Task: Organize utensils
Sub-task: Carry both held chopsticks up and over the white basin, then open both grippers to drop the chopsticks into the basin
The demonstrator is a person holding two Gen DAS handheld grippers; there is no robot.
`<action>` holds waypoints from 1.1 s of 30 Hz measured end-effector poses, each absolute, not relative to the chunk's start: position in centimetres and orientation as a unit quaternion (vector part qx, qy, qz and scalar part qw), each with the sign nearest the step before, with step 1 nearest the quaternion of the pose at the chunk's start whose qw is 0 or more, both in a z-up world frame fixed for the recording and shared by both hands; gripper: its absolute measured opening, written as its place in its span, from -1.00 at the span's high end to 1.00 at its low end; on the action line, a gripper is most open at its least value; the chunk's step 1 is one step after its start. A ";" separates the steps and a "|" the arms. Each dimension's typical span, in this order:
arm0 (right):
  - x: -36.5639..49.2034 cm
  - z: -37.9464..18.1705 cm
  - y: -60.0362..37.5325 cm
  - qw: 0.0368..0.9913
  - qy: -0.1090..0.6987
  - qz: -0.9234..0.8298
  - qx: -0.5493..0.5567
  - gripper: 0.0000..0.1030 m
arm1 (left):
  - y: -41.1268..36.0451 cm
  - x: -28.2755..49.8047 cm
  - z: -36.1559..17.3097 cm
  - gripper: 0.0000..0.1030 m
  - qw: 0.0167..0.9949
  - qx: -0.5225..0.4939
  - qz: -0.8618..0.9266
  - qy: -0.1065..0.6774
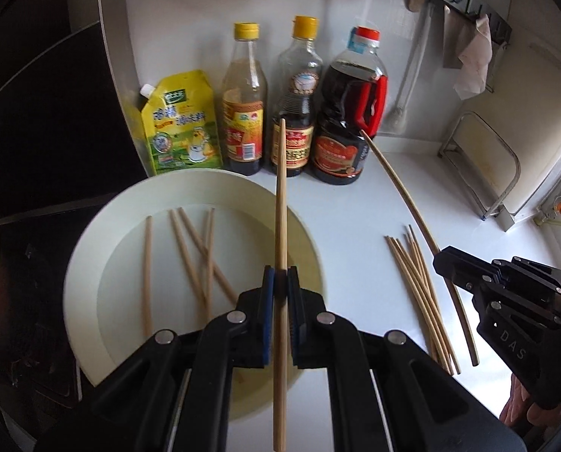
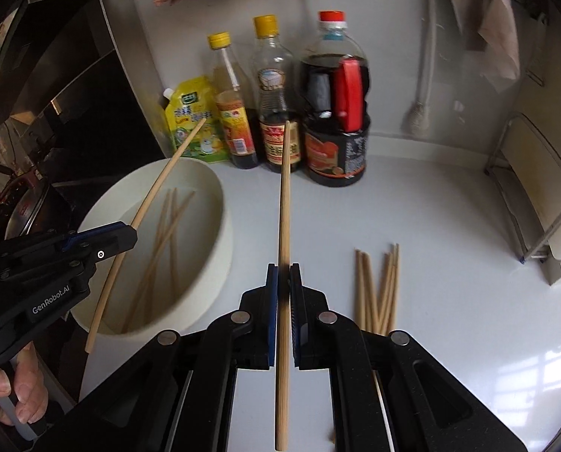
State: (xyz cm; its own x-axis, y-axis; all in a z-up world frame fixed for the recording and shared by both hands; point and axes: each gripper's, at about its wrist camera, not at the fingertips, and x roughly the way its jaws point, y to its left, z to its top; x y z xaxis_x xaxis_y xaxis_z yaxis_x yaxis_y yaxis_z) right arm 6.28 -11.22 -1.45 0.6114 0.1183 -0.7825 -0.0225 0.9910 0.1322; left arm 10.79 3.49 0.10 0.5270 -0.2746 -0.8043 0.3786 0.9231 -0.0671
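Note:
My left gripper point(image 1: 280, 273) is shut on a wooden chopstick point(image 1: 281, 203) that points away from me, above a round white basin point(image 1: 88, 248) holding several loose chopsticks point(image 1: 190, 260) in shallow liquid. My right gripper point(image 2: 283, 268) is shut on another chopstick point(image 2: 285, 196), held above the white counter point(image 2: 450, 226). Several chopsticks lie in a bundle point(image 2: 378, 290) on the counter right of the basin point(image 2: 205, 177). The right gripper point(image 1: 440, 260) with its chopstick point(image 1: 401, 188) shows at the right in the left wrist view. The left gripper point(image 2: 130, 235) and its chopstick point(image 2: 160, 184) show at the left in the right wrist view.
Three sauce bottles point(image 1: 244, 105) and a yellow pouch point(image 1: 180, 124) stand along the back wall. A metal rack point(image 1: 484, 165) with a white board leans at the right. A dark stove area point(image 1: 43, 120) lies left of the basin. A hand point(image 2: 13, 395) grips the left tool's handle.

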 end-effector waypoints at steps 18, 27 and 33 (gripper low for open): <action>14.5 -5.8 1.3 0.855 0.500 0.133 0.044 0.88 | 14.1 16.8 -4.7 0.85 0.861 0.033 -0.120 0.493; 16.8 -9.5 1.4 0.834 0.535 0.119 0.061 0.88 | 13.5 18.4 -7.2 0.84 0.842 0.032 -0.121 0.524; 16.9 -9.6 0.9 0.832 0.538 0.117 0.065 0.79 | 13.6 18.9 -7.0 0.65 0.844 0.027 -0.111 0.523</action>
State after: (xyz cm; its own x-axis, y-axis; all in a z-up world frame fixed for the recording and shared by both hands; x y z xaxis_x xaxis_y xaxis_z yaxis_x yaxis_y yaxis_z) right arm 16.85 0.89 -9.61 0.3939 0.2643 -0.8803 -0.1253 0.9643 0.2334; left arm 18.92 13.62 -6.97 0.4277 -0.1583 -0.8900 0.2157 0.9740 -0.0696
